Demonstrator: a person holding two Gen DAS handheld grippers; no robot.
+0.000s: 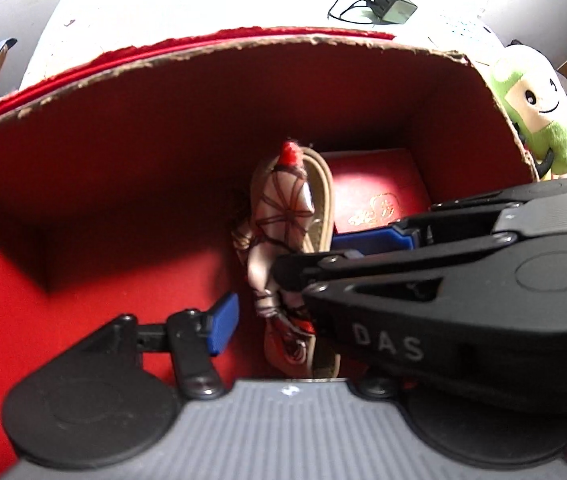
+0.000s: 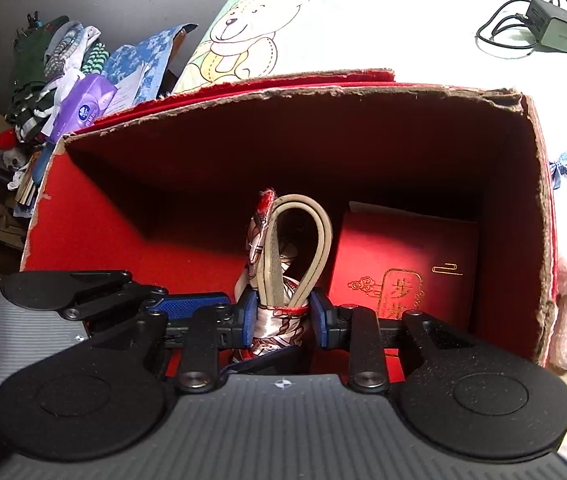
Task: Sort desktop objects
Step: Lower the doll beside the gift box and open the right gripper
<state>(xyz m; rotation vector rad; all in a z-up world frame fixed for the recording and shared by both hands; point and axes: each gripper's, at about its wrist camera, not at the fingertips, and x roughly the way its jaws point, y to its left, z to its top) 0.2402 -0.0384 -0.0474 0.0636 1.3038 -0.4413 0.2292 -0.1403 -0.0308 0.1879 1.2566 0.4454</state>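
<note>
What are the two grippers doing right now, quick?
Left gripper: open, holding nothing, down inside the red box.
Right gripper: around the patterned cloth bundle in the box; whether it is squeezing or letting go cannot be told.

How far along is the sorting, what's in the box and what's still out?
Done: a red booklet lies inside the red box. In hand: the right gripper is lowering a strapped cloth bundle into the box, beside the left gripper. Left: the charger and green plush are still outside.
</note>
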